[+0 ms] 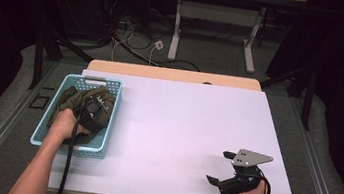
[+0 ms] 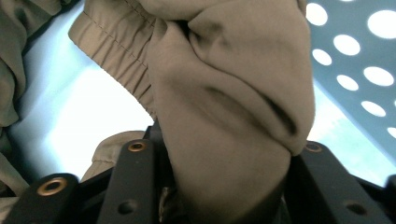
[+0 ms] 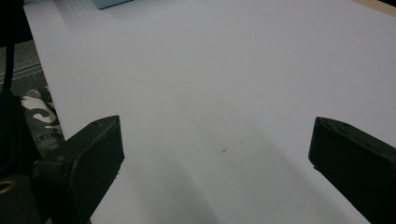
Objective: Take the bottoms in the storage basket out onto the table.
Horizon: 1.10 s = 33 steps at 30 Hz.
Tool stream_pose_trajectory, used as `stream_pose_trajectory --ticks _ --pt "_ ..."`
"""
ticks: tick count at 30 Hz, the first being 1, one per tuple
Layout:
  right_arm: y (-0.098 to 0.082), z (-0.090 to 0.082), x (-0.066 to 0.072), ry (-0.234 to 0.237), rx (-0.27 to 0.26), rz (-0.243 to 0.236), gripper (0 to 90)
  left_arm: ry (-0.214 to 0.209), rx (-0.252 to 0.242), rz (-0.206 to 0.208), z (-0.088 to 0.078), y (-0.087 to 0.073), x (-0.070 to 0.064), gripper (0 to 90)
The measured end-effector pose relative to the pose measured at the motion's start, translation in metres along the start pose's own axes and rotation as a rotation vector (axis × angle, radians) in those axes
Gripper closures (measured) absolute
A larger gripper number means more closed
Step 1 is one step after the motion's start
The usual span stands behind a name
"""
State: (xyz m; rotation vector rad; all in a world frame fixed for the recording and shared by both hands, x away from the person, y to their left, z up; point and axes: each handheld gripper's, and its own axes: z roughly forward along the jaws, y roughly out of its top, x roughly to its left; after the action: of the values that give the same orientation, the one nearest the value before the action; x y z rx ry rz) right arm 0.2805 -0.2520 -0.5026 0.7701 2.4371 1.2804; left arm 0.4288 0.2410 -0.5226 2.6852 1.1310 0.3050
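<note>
Olive-brown cloth lies bunched in the pale blue basket at the bench's left side. The left tongs reach down into it, pinching a thick fold between the jaws; the fold hides their tips in the left gripper view. The right tongs hover spread wide over bare white bench near its front right corner, holding nothing.
</note>
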Motion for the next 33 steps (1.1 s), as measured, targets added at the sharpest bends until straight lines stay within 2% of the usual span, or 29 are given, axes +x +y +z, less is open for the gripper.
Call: stream_pose_trajectory --ticks 6,13,24,33 --pt "-0.001 -0.001 -0.001 0.006 -0.001 0.003 3.2 -0.018 -0.024 -0.006 -0.004 -0.003 0.002 64.2" --pt "-0.001 -0.001 -0.001 0.014 0.0 0.008 3.2 -0.045 -0.081 0.003 -0.012 -0.009 0.005 64.6" --pt "-0.001 -0.001 -0.002 0.016 -0.003 0.008 3.2 -0.049 -0.129 0.011 -0.023 -0.016 0.007 64.6" --pt "-0.001 -0.002 -0.002 0.017 -0.004 0.01 3.2 -0.072 -0.16 0.031 -0.033 -0.022 0.01 64.7"
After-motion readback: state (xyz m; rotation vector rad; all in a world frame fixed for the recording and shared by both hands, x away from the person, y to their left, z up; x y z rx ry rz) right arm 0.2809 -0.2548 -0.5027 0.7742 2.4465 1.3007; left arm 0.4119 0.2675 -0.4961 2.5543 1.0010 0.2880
